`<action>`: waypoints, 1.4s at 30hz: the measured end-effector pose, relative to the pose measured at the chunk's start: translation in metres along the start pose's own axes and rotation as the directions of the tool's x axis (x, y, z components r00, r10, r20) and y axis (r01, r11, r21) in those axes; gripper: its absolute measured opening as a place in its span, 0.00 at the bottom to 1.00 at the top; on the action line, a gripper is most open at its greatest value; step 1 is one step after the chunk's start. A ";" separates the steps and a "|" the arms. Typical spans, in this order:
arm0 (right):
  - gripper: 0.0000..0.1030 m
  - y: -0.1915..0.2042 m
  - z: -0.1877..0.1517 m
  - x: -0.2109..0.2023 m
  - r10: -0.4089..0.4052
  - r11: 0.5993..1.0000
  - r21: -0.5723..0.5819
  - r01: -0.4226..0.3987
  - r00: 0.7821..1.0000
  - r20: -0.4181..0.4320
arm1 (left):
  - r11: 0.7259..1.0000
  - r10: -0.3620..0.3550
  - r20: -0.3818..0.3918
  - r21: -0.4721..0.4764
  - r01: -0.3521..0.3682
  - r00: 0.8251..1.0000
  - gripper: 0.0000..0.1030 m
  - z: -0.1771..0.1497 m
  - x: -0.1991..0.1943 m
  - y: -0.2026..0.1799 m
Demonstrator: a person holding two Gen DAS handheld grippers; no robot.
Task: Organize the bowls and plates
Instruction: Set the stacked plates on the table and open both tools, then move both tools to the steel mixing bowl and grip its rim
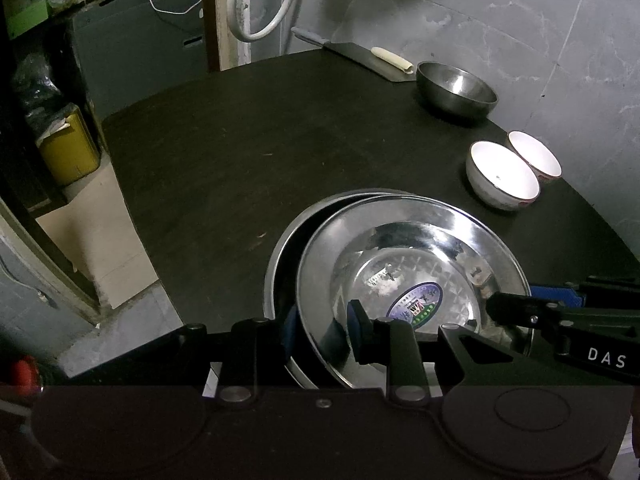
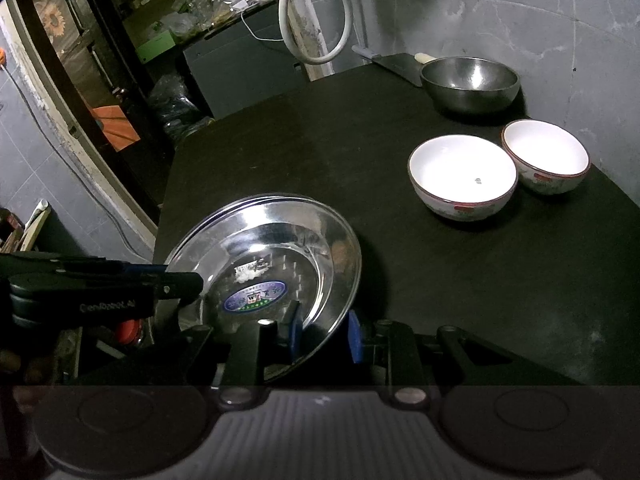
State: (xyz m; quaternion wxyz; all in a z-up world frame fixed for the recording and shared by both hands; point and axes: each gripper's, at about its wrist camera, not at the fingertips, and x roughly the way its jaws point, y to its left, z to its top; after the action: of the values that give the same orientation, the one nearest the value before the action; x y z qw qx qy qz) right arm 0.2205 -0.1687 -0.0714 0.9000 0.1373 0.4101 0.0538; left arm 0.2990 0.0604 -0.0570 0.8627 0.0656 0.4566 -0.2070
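Left wrist view: two steel plates are seen at the near edge of a dark table (image 1: 224,168). The top plate (image 1: 408,264) is nested askew in the lower plate (image 1: 288,248), whose rim shows as a crescent on the left. The left gripper (image 1: 322,330) is pinched on the near rims, one blue pad outside the stack and the other inside the top plate. In the right wrist view, the right gripper (image 2: 324,332) is clamped on the top plate's rim at its right side, a blue pad on each face of the thin edge. Whether the lower plate is also caught there cannot be told.

Farther back, two white bowls (image 2: 462,176) (image 2: 546,156) are set touching each other, and a steel bowl (image 2: 470,80) stands behind them by a cleaver (image 2: 396,62) near the wall.

The plates are judged to be light, stiff and unlikely to break, but polished and slippery; a grip on the flat outer rim, with pads on both faces, is best. Metal on metal may slide, so the stack should be kept level. The white bowls look like ceramic, heavier and breakable, and are best taken at the rim wall.
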 end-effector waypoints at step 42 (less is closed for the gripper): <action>0.87 0.007 0.003 -0.004 0.021 0.996 -0.090 -0.016 0.998 0.064 | 0.982 0.159 0.156 -0.130 -0.139 0.975 0.99 0.015 -0.032 0.002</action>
State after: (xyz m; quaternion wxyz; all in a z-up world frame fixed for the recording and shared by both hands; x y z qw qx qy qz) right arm 0.2206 -0.1633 -0.0645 0.9175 0.1025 0.3766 0.0758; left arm 0.2953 0.0668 -0.0223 0.9132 0.0309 0.3885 -0.1188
